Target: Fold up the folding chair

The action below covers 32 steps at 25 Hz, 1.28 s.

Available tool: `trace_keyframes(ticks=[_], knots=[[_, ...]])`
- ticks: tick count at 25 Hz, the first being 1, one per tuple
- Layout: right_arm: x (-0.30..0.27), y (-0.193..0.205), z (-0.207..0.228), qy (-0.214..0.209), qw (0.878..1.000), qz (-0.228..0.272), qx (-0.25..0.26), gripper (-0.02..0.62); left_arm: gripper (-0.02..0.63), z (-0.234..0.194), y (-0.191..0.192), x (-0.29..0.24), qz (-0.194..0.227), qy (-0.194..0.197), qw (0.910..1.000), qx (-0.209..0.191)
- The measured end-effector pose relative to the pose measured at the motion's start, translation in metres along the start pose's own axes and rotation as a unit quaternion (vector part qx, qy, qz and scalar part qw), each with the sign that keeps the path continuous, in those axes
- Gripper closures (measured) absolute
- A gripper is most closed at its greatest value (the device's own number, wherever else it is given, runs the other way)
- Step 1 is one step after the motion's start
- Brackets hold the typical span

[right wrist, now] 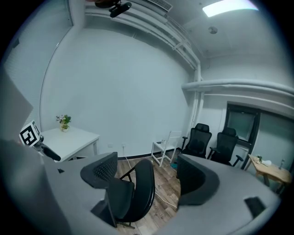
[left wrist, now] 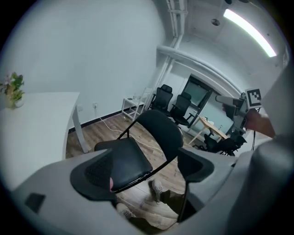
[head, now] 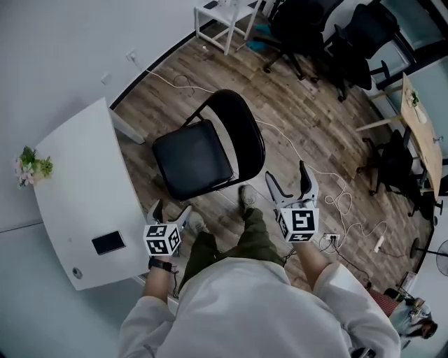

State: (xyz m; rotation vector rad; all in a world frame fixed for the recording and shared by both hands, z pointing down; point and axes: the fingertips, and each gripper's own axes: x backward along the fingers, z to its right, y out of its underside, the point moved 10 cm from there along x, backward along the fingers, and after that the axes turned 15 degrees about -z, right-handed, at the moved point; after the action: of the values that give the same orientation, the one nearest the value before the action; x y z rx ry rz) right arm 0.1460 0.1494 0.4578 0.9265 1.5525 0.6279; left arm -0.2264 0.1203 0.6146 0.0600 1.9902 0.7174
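A black folding chair (head: 203, 150) stands unfolded on the wood floor just ahead of my feet, seat flat, backrest toward the right. It fills the middle of the left gripper view (left wrist: 138, 147) and shows edge-on in the right gripper view (right wrist: 133, 193). My left gripper (head: 171, 208) hovers open near the seat's front left corner, touching nothing. My right gripper (head: 288, 183) is open too, held just right of the backrest with nothing between its fingers.
A white table (head: 80, 203) with a dark phone (head: 108, 242) and a small plant (head: 31, 166) stands at the left. White cables (head: 329, 189) trail over the floor. Black office chairs (head: 329, 35), a white stool (head: 227, 17) and a wooden desk (head: 420, 126) stand farther back.
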Motion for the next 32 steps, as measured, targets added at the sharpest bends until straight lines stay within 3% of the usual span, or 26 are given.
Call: trace_keyframes(ticks=[7, 10, 14, 19, 27, 32], knots=[[-0.151, -0.012, 0.042, -0.078, 0.995, -0.045, 0.033, 0.184, 0.170, -0.055, 0.008, -0.101, -0.061, -0.035, 0.9919, 0.106], [-0.208, -0.013, 0.054, -0.106, 0.991, -0.063, 0.048, 0.184, 0.170, -0.080, 0.017, -0.139, -0.076, -0.046, 0.9838, 0.155], [-0.279, -0.015, 0.061, -0.132, 0.986, -0.090, 0.053, 0.184, 0.170, -0.124, 0.031, -0.193, -0.112, -0.054, 0.9741, 0.189], [-0.350, -0.022, 0.068, -0.148, 0.980, -0.128, 0.042, 0.184, 0.170, -0.183, 0.052, -0.254, -0.141, -0.039, 0.9541, 0.261], [-0.427, -0.008, 0.059, -0.203, 0.956, -0.212, -0.001, 0.184, 0.169, -0.266, 0.084, -0.335, -0.166, -0.027, 0.9388, 0.301], [-0.453, 0.004, 0.053, -0.239, 0.935, -0.261, -0.031, 0.198, 0.169, -0.292, 0.107, -0.370, -0.165, 0.015, 0.9322, 0.322]])
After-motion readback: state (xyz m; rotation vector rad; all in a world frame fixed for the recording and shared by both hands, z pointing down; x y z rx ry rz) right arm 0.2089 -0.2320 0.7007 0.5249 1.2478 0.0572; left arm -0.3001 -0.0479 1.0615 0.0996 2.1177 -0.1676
